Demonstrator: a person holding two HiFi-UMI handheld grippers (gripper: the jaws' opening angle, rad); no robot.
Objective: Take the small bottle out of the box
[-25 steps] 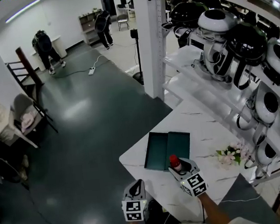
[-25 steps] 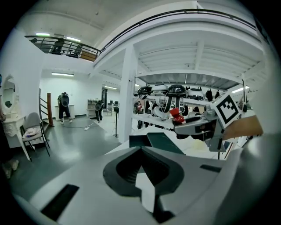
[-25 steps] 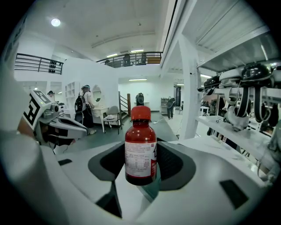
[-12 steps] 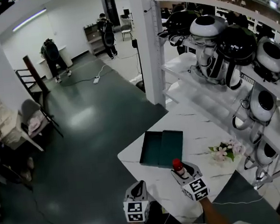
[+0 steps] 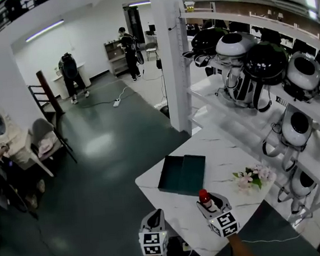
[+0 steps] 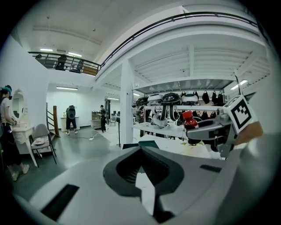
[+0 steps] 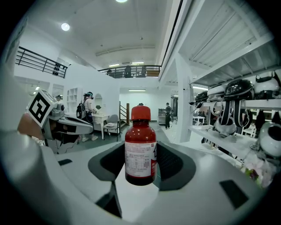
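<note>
The small bottle (image 7: 140, 151) is dark red with a red cap and a white label. It stands upright between the pads of my right gripper (image 7: 141, 148), which is shut on it. In the head view, the bottle (image 5: 203, 196) and right gripper (image 5: 211, 204) hang over the white table (image 5: 218, 152), just nearer to me than the open dark green box (image 5: 182, 174). My left gripper (image 5: 153, 227) hovers at the table's near edge, left of the right one. Its jaws are shut on nothing in the left gripper view (image 6: 141, 151), where the bottle (image 6: 189, 121) shows at the right.
A small bunch of flowers (image 5: 249, 178) lies on the table right of the box. White shelves with round robot heads (image 5: 255, 59) run along the right, behind a white pillar (image 5: 172, 50). Dark floor, a chair (image 5: 43, 138) and distant people (image 5: 71, 71) lie to the left.
The right gripper has carried the bottle back from over the box's near edge toward me. The head camera has tilted up a little. The left gripper has stayed where it was.
</note>
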